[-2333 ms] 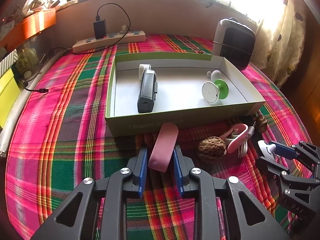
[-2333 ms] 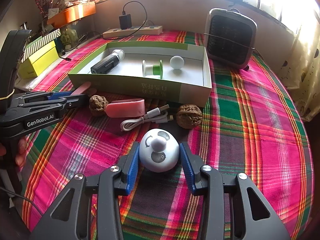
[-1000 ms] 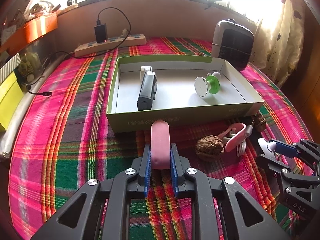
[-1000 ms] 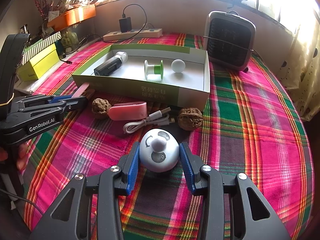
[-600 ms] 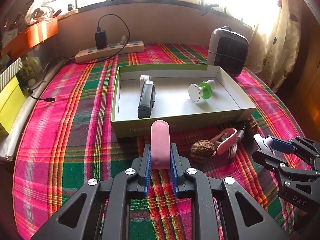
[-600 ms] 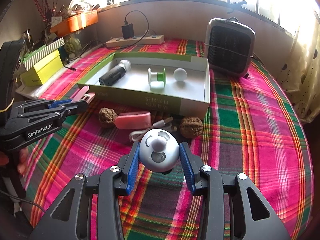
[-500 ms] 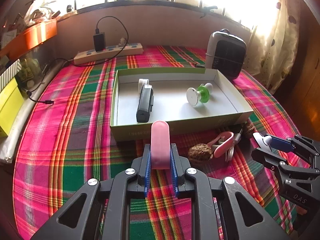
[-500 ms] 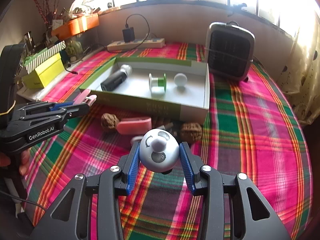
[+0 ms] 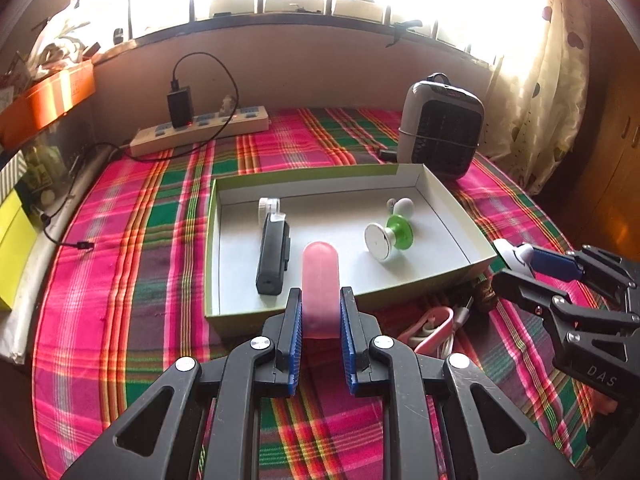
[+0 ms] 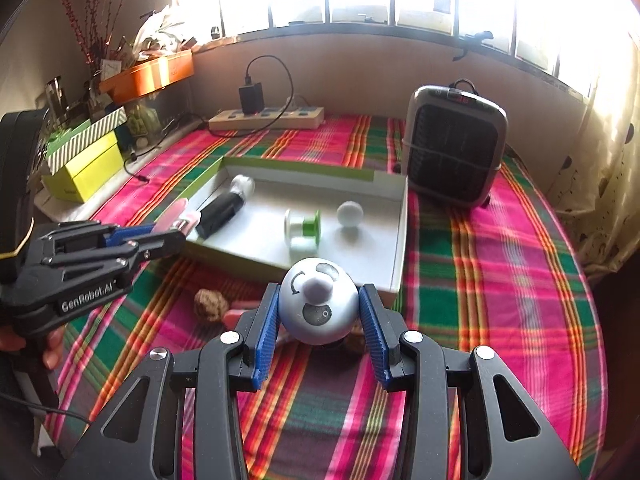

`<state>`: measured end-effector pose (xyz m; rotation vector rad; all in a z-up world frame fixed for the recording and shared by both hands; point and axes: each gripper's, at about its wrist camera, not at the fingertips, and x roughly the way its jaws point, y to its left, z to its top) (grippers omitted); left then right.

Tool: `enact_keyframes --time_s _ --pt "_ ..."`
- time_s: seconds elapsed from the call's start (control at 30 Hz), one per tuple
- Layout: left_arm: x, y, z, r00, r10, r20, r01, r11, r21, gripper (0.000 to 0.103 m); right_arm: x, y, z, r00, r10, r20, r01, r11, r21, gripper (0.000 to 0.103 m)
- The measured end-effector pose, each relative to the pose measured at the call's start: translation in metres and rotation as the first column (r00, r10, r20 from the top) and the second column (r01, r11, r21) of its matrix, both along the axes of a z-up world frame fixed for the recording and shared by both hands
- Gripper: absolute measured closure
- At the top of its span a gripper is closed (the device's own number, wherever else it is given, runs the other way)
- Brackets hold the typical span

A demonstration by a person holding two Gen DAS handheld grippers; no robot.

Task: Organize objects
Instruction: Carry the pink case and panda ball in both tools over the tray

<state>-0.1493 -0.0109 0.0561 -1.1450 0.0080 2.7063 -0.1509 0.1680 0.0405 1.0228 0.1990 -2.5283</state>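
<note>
L: my left gripper (image 9: 320,312) is clamped on the pink case (image 9: 320,280), its tip at 12 over the box (image 9: 452,204) near wall, for dropping in | R: my right gripper (image 10: 319,320) is pinched on the white round gadget (image 10: 319,300), raised toward the same box | hidden: walnut (image 10: 211,305) and cable mostly behind my fingers; gadget's underside unseen

Left gripper (image 9: 320,312) clamped on something; right gripper (image 10: 319,318) likewise.

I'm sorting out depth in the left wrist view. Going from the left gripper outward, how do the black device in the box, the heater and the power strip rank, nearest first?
1. black device, inside the box, just left of the left gripper.
2. heater, beyond the box's far right corner.
3. power strip, far left by the wall; its lead over the heater is narrow.
</note>
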Motion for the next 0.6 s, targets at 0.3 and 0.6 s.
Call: enact_keyframes --time_s 0.3,0.6 --pt "-0.027 0.007 0.004 1.000 -0.020 -0.005 0.020 1.000 0.004 0.088 -0.035 -0.001 0.011 0.999 -0.028 -0.018 0.028 1.000 0.002 0.062" --pt "-0.055 0.012 -0.002 1.000 -0.026 0.007 0.026 1.000 0.004 0.088 -0.073 -0.004 0.008 0.998 -0.056 -0.014 0.056 0.998 0.020 0.062"
